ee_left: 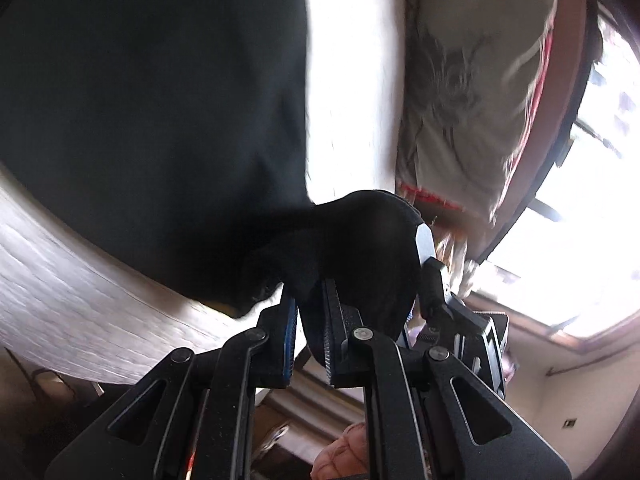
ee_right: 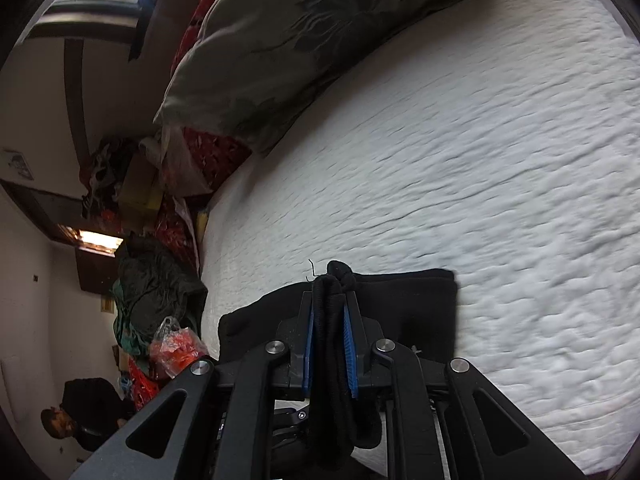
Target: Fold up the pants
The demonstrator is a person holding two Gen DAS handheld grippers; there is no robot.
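Note:
The black pants [ee_left: 152,112] hang as a broad dark sheet over the white quilted bed [ee_left: 60,300] in the left wrist view. My left gripper [ee_left: 310,300] is shut on a bunched edge of the pants. The right gripper's body [ee_left: 452,304] shows just right of it, close by. In the right wrist view my right gripper [ee_right: 329,292] is shut on a thick rolled edge of the pants [ee_right: 412,300], with black cloth lying on the bed [ee_right: 460,160] below it.
A grey floral quilt [ee_right: 288,44] lies along the bed's far side, with red cloth under it. Clutter of bags and clothes [ee_right: 160,280] sits beside the bed. A seated person [ee_right: 84,412] is at the lower left. A bright window [ee_left: 592,208] lies beyond the bed.

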